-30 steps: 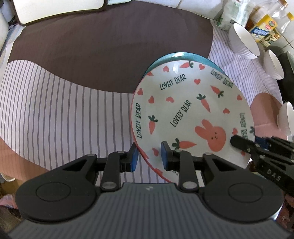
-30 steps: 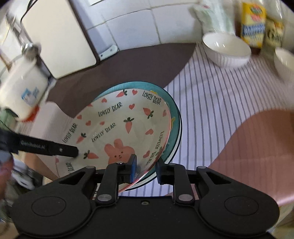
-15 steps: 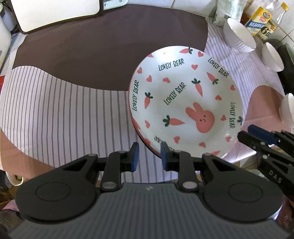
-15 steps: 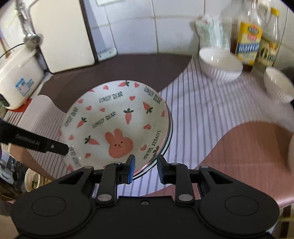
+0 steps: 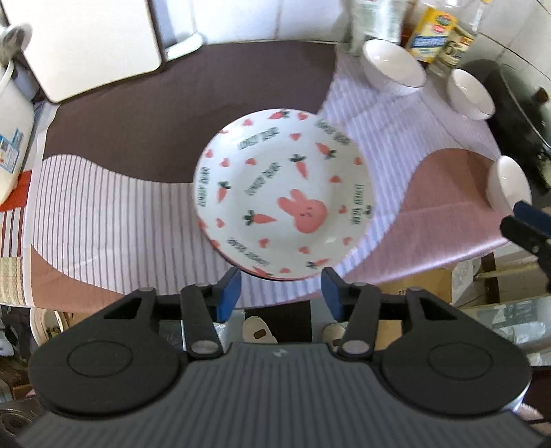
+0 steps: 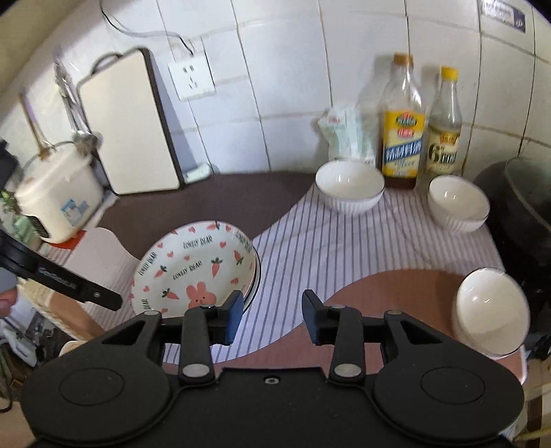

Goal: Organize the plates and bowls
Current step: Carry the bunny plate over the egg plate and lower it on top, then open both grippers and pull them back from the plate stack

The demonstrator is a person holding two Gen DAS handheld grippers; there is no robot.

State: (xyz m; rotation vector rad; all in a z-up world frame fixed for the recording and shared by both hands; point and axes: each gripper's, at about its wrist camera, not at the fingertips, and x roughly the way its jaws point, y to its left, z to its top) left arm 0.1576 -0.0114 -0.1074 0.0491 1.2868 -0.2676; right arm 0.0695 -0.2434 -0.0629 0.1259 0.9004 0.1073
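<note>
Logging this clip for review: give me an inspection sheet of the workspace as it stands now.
Surface: striped tablecloth with brown and pink patches.
Job's things: bunny plate on top of a plate stack near the front edge; three white bowls apart on the right.
Clutter: two bottles, plastic bag, cutting board, rice cooker, black pot.
Grippers: left gripper open; right gripper open; both empty.
Cables: cord on the wall above the socket.
Surroundings: white tiled wall.
</note>
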